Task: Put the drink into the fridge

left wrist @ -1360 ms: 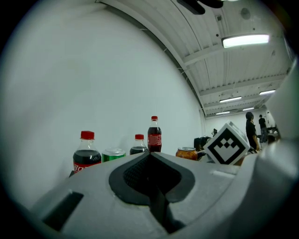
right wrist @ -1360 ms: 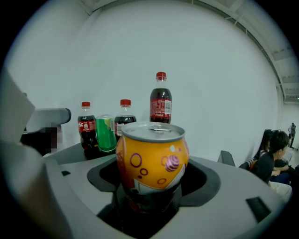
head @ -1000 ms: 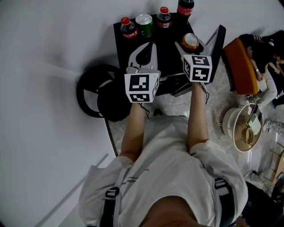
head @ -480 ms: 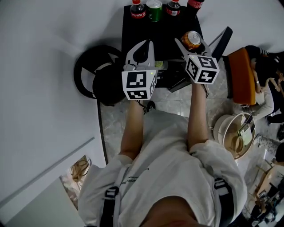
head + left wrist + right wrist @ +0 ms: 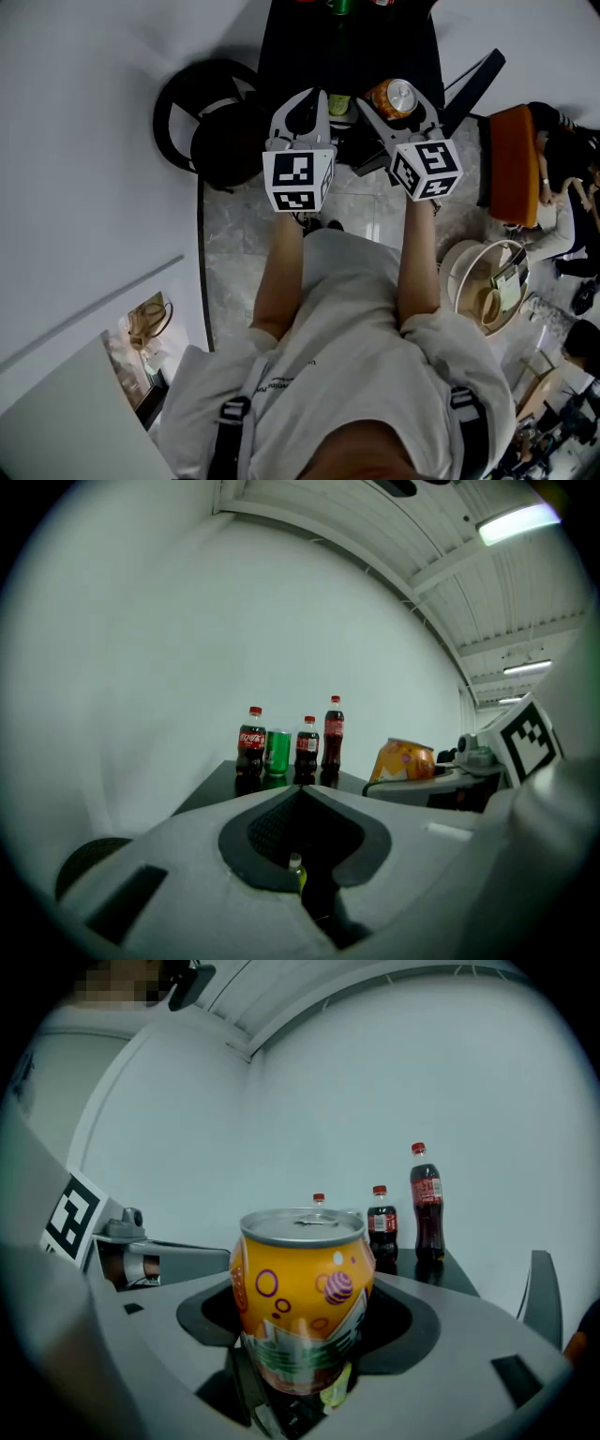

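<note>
An orange drink can [image 5: 393, 95] with a silver top stands upright between the jaws of my right gripper [image 5: 397, 109], which is shut on it. In the right gripper view the can [image 5: 302, 1307] fills the middle, gripped low on its sides by the right gripper [image 5: 307, 1340]. My left gripper [image 5: 307, 101] is beside it on the left, shut with nothing held. In the left gripper view its jaws [image 5: 300, 799] meet at the tips, and the can [image 5: 405, 760] shows to the right. No fridge is in view.
A black table [image 5: 309, 56] lies ahead, carrying three cola bottles [image 5: 251, 743] [image 5: 307, 745] [image 5: 333, 731] and a green can [image 5: 277, 752]. A round black seat [image 5: 211, 127] is at its left. At the right are an orange chair [image 5: 511, 164], a seated person [image 5: 562, 159] and a white basket [image 5: 487, 281].
Both grippers and the view have drawn back from the black table, which slid to the top edge with its bottles nearly out of sight. The can stays held.
</note>
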A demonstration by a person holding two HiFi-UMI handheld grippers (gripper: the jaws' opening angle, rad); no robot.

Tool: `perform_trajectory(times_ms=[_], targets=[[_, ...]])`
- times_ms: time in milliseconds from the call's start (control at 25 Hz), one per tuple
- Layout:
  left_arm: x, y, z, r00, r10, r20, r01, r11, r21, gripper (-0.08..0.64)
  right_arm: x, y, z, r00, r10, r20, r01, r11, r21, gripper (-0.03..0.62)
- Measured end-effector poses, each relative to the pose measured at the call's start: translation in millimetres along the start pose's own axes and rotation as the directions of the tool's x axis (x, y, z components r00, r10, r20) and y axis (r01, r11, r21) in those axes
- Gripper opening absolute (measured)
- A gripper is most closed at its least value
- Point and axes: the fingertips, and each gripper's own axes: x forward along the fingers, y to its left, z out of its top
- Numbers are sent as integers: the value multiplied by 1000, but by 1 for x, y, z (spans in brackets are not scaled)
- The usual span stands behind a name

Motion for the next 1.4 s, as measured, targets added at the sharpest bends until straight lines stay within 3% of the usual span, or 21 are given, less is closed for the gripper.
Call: perform_trajectory(times_ms=[200, 440, 600, 800, 1040, 1200, 1400], targets=[[-25, -10, -63, 995, -4, -101, 3, 1000, -19, 9, -15, 22, -62, 997, 33, -70, -29, 998, 51, 337], [-38, -2, -127, 995, 14, -96, -16, 1000, -17, 9, -8, 5, -177, 975, -85, -205, 112, 986, 121, 337], [-29, -21, -160, 989, -60, -133, 62, 998, 12, 9, 1, -21, -231, 956, -150, -251, 185, 975, 122, 337], [-26, -36, -176, 981, -121, -155, 129, 991, 43, 9, 35, -45, -270, 941, -196, -274, 229, 969, 95, 337], [-22, -30, -197, 977, -135, -163, 147, 987, 63, 8, 76, -84, -318, 894, -358, -270, 394, 915, 88, 337], [-12, -31, -228, 971, -155, -183, 182, 973, 140, 9, 97, -113, -339, 882, -399, -251, 431, 898, 88, 337], [1, -32, -266, 965, -173, -195, 205, 966, 159, 9, 116, -130, -357, 869, -446, -217, 466, 884, 49, 337]])
